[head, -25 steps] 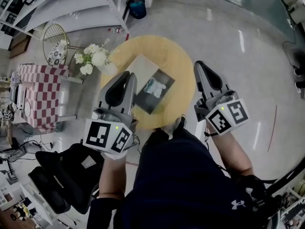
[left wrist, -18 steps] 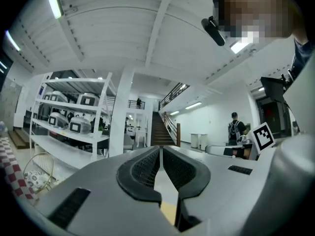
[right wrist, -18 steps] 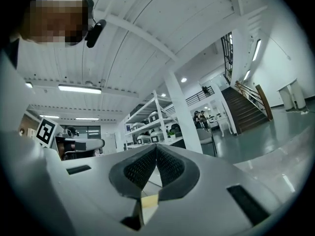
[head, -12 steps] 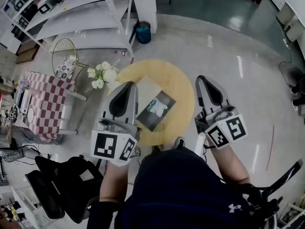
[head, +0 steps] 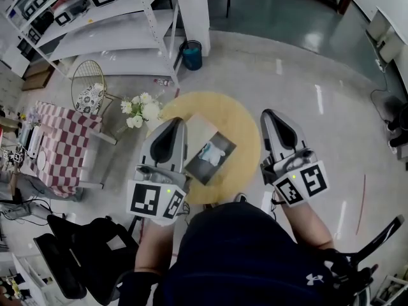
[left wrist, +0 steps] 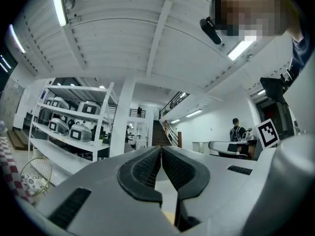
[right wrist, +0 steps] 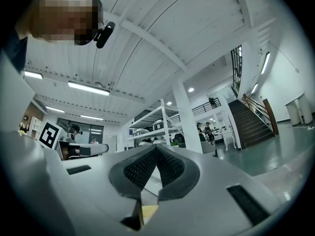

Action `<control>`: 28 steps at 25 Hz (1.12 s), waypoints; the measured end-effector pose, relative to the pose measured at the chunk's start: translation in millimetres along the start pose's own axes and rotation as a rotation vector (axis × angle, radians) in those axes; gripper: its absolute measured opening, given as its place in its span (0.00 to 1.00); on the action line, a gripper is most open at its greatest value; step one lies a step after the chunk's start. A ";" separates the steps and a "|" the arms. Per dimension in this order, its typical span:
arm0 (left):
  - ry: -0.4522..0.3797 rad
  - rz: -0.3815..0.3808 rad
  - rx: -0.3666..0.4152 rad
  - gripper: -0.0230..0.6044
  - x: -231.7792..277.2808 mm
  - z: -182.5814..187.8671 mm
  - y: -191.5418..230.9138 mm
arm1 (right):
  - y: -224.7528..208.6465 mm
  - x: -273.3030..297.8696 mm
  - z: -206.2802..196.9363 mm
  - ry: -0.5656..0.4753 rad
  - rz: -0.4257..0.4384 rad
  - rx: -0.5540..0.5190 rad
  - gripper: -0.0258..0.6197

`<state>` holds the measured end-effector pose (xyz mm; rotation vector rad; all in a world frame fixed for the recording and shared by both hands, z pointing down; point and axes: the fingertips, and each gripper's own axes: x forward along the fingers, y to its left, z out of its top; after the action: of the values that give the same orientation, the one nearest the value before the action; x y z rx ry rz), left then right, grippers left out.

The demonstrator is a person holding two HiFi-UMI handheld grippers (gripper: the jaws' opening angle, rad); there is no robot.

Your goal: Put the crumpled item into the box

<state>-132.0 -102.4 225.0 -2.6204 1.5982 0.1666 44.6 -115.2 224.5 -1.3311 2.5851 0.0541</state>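
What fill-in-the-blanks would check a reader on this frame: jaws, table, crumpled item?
1. The jaws of the left gripper and the right gripper are both ____.
2. The box sits on a yellow table whose top is ____ in shape.
3. The crumpled item is held by ____ gripper.
4. In the head view the white flowers stand off the table's ____ edge.

Missing words: shut; round; neither; left.

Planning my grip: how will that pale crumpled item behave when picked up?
The crumpled item looks creased and irregular, so it is probably soft and floppy, sagging from a pinch. It is small compared with the box, so likely light. Its lumpy shape suggests it won't roll.
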 end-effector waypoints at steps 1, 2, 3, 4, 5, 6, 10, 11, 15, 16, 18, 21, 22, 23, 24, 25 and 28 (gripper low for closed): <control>-0.002 0.000 -0.002 0.08 0.5 -0.7 1.0 | 0.2 1.0 -0.5 0.001 0.000 -0.002 0.04; -0.003 0.000 -0.004 0.08 1.0 -1.4 2.1 | 0.5 2.0 -1.4 0.004 0.000 -0.004 0.04; -0.004 0.000 -0.006 0.08 1.4 -2.3 3.2 | 0.8 2.9 -2.7 0.007 0.000 -0.004 0.04; -0.004 0.000 -0.008 0.08 1.6 -3.0 4.3 | 1.2 3.6 -4.2 0.012 0.000 -0.004 0.04; -0.004 0.000 -0.009 0.08 1.8 -3.6 5.1 | 1.6 4.1 -5.6 0.016 0.001 -0.003 0.04; -0.004 0.000 -0.010 0.08 2.2 -3.9 5.6 | 1.8 4.5 -6.8 0.020 0.002 -0.001 0.04; 0.002 -0.006 -0.009 0.08 5.8 -5.9 6.1 | 2.0 6.7 -7.9 0.024 0.007 0.000 0.04; 0.004 -0.006 -0.008 0.08 6.8 -6.6 6.3 | 1.9 7.3 -8.0 0.024 0.008 -0.001 0.04; 0.008 -0.009 -0.007 0.08 9.9 -8.2 7.6 | 0.3 8.9 -8.5 0.024 0.005 0.002 0.04; 0.009 -0.010 -0.007 0.08 10.7 -8.5 8.0 | 0.0 9.3 -8.9 0.024 0.005 0.005 0.04; 0.012 -0.012 -0.008 0.08 12.3 -9.5 8.3 | -0.1 9.8 -10.1 0.027 0.005 0.009 0.04; 0.018 -0.018 -0.012 0.08 13.9 -12.5 7.7 | 0.1 10.3 -12.3 0.032 0.006 0.008 0.04; 0.020 -0.019 -0.014 0.08 14.2 -13.3 7.9 | 0.1 10.8 -12.8 0.033 0.007 0.007 0.04; 0.021 -0.019 -0.015 0.08 14.7 -14.0 8.3 | 0.1 11.5 -13.2 0.035 0.007 0.004 0.04; 0.023 -0.018 -0.016 0.08 15.2 -14.7 9.0 | 0.1 12.2 -13.5 0.037 0.008 0.002 0.04; 0.026 -0.018 -0.018 0.08 15.7 -15.4 9.7 | -0.1 12.9 -13.9 0.038 0.008 0.001 0.04; 0.034 -0.018 -0.022 0.08 16.2 -18.7 10.9 | -0.4 14.3 -15.8 0.044 0.007 0.003 0.04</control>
<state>-133.2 -123.9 241.4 -2.6675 1.5920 0.1409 34.0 -129.0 236.7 -1.3374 2.6251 0.0217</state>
